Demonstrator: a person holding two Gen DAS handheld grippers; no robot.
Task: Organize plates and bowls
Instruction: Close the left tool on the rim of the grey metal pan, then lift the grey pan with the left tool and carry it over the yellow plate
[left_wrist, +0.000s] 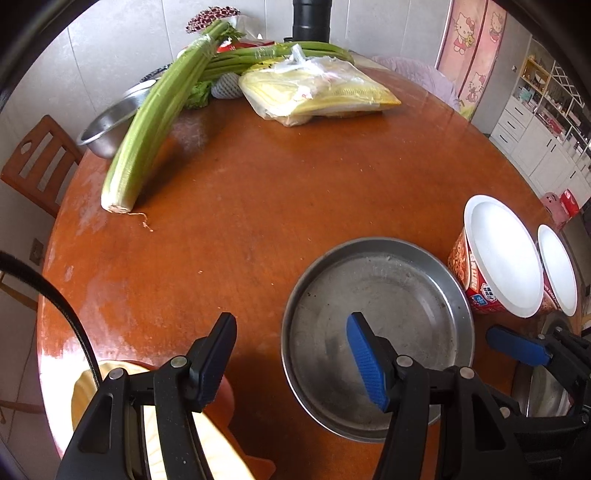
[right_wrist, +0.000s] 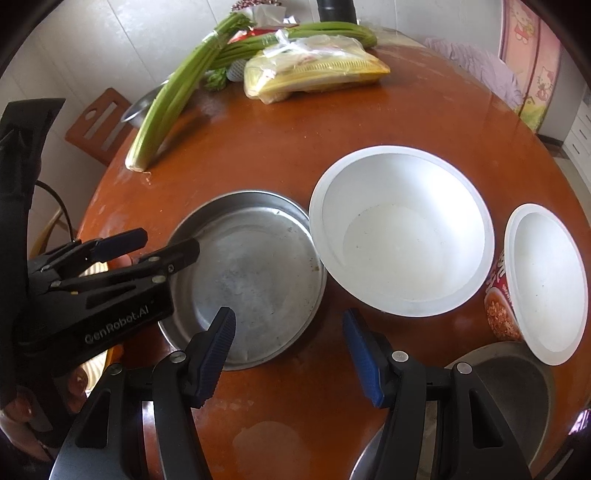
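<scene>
A round steel plate (left_wrist: 376, 332) (right_wrist: 243, 273) lies on the near side of the brown table (left_wrist: 258, 206). Two white paper noodle bowls stand to its right, a near one (left_wrist: 495, 254) (right_wrist: 400, 236) and a farther one (left_wrist: 557, 273) (right_wrist: 546, 280). A second steel plate (right_wrist: 517, 391) lies at the front right. My left gripper (left_wrist: 291, 362) is open and empty over the plate's left rim; it also shows in the right wrist view (right_wrist: 162, 245). My right gripper (right_wrist: 288, 354) is open and empty above the table, just right of the first plate.
Celery bunches (left_wrist: 159, 110), a plastic bag of yellow food (left_wrist: 314, 92) and a steel bowl (left_wrist: 110, 125) lie at the table's far side. A wooden chair (left_wrist: 37, 162) stands at the left. A cupboard (left_wrist: 546, 110) is at the far right.
</scene>
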